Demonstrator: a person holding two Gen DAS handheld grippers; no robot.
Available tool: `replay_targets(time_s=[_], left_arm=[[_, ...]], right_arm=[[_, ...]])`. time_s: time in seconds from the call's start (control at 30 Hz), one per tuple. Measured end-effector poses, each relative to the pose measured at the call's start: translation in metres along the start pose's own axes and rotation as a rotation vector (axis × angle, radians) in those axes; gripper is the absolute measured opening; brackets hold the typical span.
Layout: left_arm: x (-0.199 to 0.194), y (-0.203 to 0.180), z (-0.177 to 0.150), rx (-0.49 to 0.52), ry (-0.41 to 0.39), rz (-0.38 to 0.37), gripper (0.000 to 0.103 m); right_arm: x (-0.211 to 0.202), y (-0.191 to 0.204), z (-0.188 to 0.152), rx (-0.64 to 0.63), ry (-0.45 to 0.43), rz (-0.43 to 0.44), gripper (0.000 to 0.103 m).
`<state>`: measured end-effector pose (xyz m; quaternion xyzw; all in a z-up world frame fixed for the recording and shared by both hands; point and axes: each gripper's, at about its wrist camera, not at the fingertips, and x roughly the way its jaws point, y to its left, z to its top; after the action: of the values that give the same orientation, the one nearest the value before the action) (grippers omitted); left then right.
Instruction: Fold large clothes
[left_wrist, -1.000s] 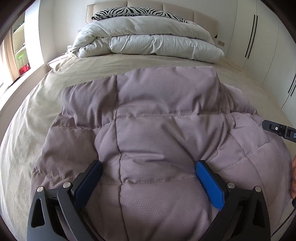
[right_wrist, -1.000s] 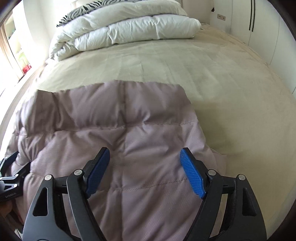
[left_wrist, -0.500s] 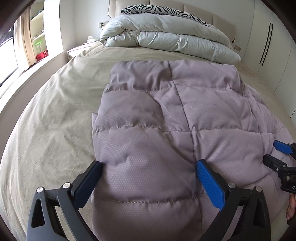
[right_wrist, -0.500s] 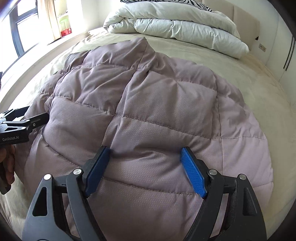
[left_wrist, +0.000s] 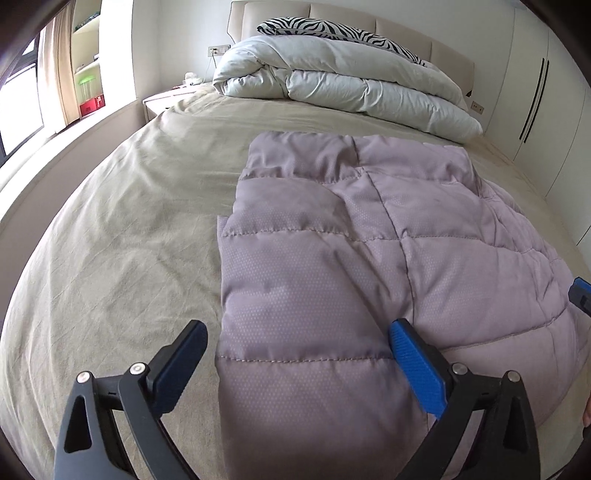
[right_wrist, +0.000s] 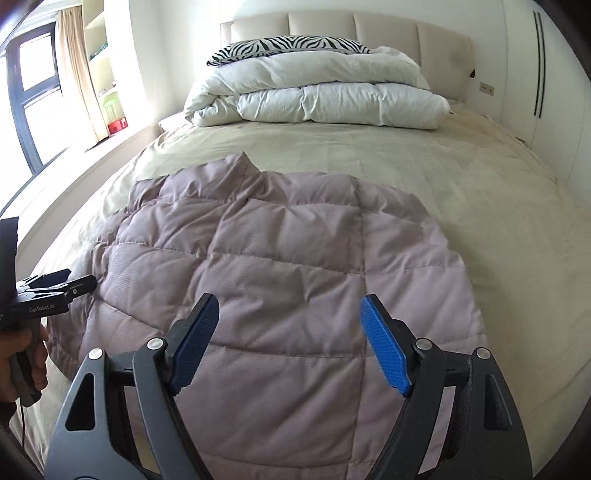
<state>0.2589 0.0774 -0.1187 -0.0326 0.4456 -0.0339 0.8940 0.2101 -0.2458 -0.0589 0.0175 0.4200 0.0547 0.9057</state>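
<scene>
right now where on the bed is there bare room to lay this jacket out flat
Bare sheet lies left of the padded jacket, up to the window-side edge, and a wide band between the jacket's far edge and the folded duvet. The sheet right of the jacket is bare too. The headboard end is crowded: duvet and zebra pillow.

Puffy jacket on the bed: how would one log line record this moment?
stage: fold pending | puffy jacket: flat on bed | left gripper: open, empty | right gripper: open, empty
</scene>
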Motion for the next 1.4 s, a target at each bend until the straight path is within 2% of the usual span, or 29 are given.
replay_targets(time_s=[0.03, 0.07, 0.13, 0.17, 0.23, 0.3, 0.4, 0.47, 0.5, 0.63, 0.7, 0.8, 0.9, 1.07, 1.2, 1.4], left_arm=[[0.006, 0.003, -0.004, -0.019, 0.01, -0.02, 0.103], [0.012, 0.007, -0.006, -0.053, 0.024, -0.05, 0.103], [0.018, 0.013, -0.008, -0.105, 0.043, -0.089, 0.103], [0.018, 0.012, -0.008, -0.097, 0.042, -0.086, 0.103], [0.015, 0.01, -0.006, -0.079, 0.039, -0.08, 0.103], [0.006, 0.014, -0.006, -0.111, 0.05, -0.1, 0.103], [-0.022, 0.025, -0.011, -0.17, -0.011, -0.18, 0.103], [-0.041, 0.036, -0.015, -0.213, -0.058, -0.256, 0.103], [-0.047, 0.042, -0.018, -0.241, -0.06, -0.296, 0.103], [-0.052, 0.066, -0.02, -0.355, 0.006, -0.425, 0.103], [-0.046, 0.072, -0.02, -0.38, 0.047, -0.471, 0.103], [-0.032, 0.078, -0.02, -0.397, 0.119, -0.484, 0.103], [-0.024, 0.08, -0.019, -0.399, 0.135, -0.485, 0.103], [-0.016, 0.091, -0.007, -0.412, 0.069, -0.485, 0.103], [0.005, 0.094, 0.002, -0.446, 0.144, -0.494, 0.103], [0.029, 0.094, 0.019, -0.465, 0.221, -0.581, 0.103]], right_arm=[[0.017, -0.006, -0.008, -0.002, 0.08, -0.012, 0.08], [0.03, -0.013, -0.018, -0.006, 0.119, 0.011, 0.08], [0.029, -0.019, -0.034, -0.03, 0.029, 0.041, 0.081], [0.029, -0.019, -0.038, -0.031, 0.013, 0.041, 0.081], [0.027, -0.02, -0.039, -0.011, 0.003, 0.033, 0.081], [0.019, -0.021, -0.034, 0.013, 0.017, 0.046, 0.081], [-0.016, -0.04, -0.03, 0.12, -0.05, 0.2, 0.081], [-0.044, -0.061, -0.033, 0.2, -0.118, 0.264, 0.087], [-0.053, -0.075, -0.035, 0.238, -0.132, 0.282, 0.096], [-0.066, -0.141, -0.049, 0.435, -0.121, 0.334, 0.098], [-0.06, -0.173, -0.057, 0.532, -0.081, 0.354, 0.098], [-0.047, -0.207, -0.069, 0.649, -0.05, 0.418, 0.098], [-0.021, -0.226, -0.076, 0.725, 0.005, 0.452, 0.098], [0.025, -0.231, -0.071, 0.735, 0.089, 0.499, 0.098], [0.054, -0.227, -0.064, 0.727, 0.13, 0.553, 0.098], [0.083, -0.217, -0.048, 0.684, 0.187, 0.586, 0.1]])
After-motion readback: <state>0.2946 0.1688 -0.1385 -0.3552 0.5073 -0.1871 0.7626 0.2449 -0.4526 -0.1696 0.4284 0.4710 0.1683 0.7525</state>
